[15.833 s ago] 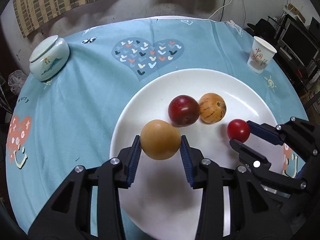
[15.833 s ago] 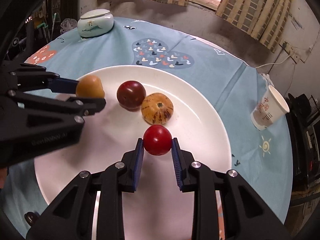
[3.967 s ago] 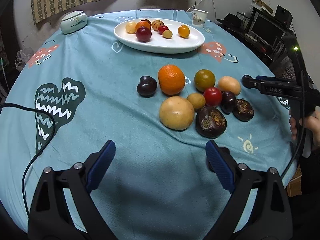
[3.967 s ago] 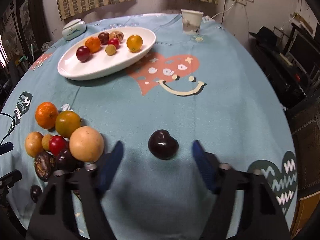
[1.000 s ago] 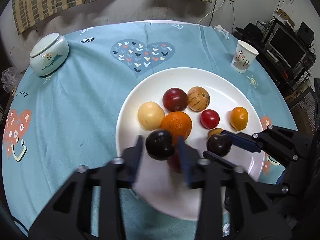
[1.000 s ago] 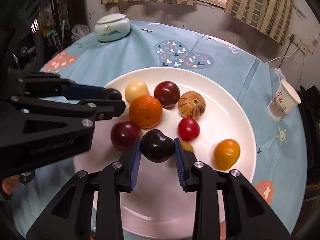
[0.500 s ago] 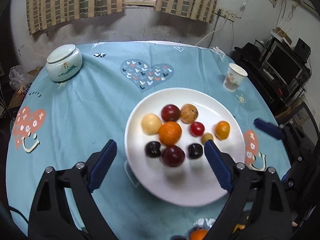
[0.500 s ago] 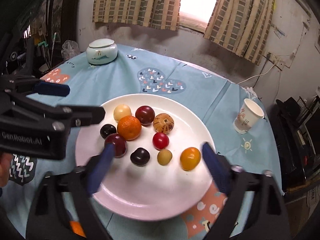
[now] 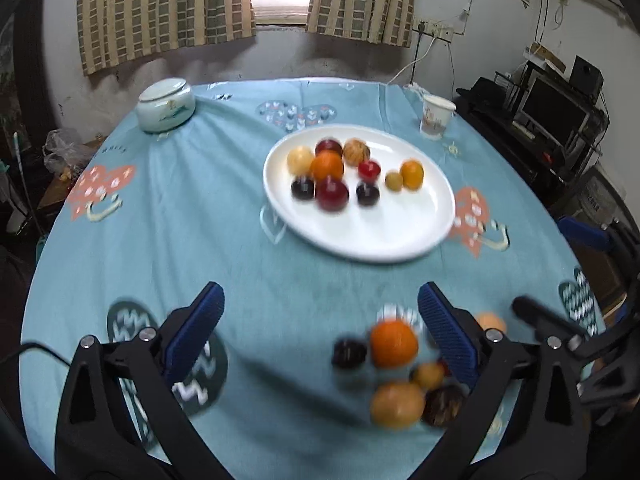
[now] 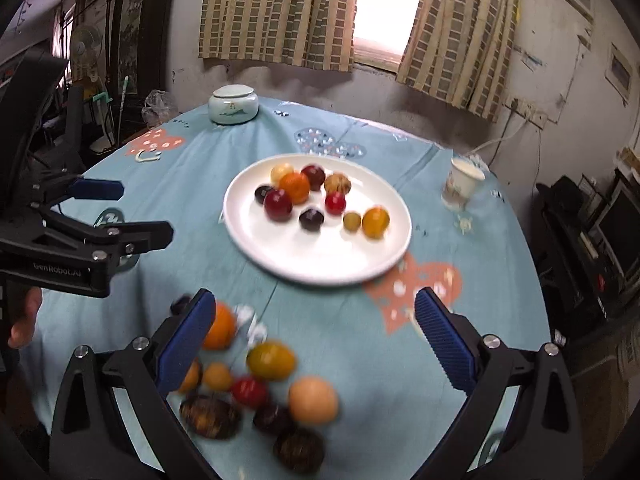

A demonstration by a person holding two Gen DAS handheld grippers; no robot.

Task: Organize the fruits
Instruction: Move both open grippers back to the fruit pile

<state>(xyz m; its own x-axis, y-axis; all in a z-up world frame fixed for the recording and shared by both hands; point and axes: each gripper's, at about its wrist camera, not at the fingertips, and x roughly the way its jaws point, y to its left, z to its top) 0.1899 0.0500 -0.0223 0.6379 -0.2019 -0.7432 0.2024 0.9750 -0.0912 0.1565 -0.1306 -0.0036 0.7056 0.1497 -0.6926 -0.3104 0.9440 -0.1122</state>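
My left gripper (image 9: 320, 312) has just spread wide, nothing between its jaws; my right gripper (image 10: 316, 312) gapes empty too. Loose fruit (image 10: 264, 392) lies blurred below them. Farther off, the oval plate (image 9: 372, 240), long axis running left-right, holds nine fruits (image 9: 328, 166).

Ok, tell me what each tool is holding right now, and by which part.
Nothing is held. The left tool and the right tool both stand open and empty, their jaws having just opened, above the loose fruit on the tablecloth.
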